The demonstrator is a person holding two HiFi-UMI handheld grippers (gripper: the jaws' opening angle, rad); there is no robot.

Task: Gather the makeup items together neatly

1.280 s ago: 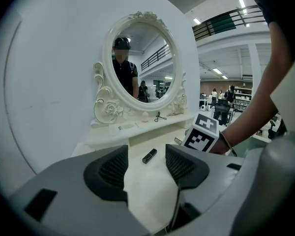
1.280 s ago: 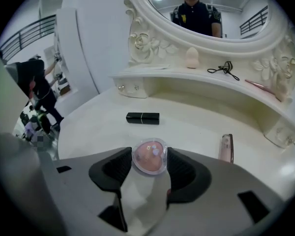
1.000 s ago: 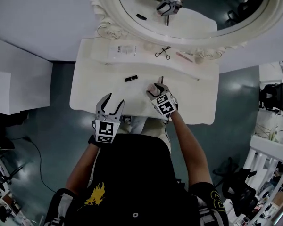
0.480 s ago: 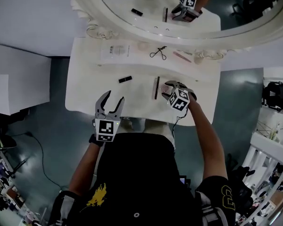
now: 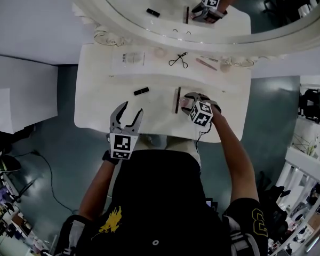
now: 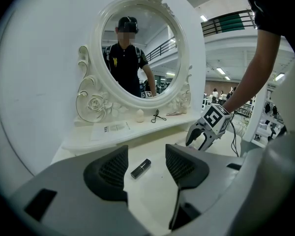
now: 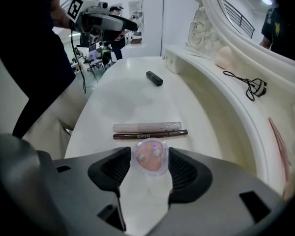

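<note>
Right gripper view shows the right tool standing open, its jaws having just been widened. A round pink compact lies between the pads on the white surface, low in the middle of the frame. Just above it a brown pencil and a clear tube are laid side by side. A black lipstick is seen well apart from them, towards the upper middle. In the left gripper view it lies beyond the left tool, which is held open and empty.

If the right tool is drawn away askew, the compact could be caught by a pad and pushed into the pencil, which would probably roll. The lipstick looks likely to roll too, and could be knocked towards the edge by a hasty approach.
</note>
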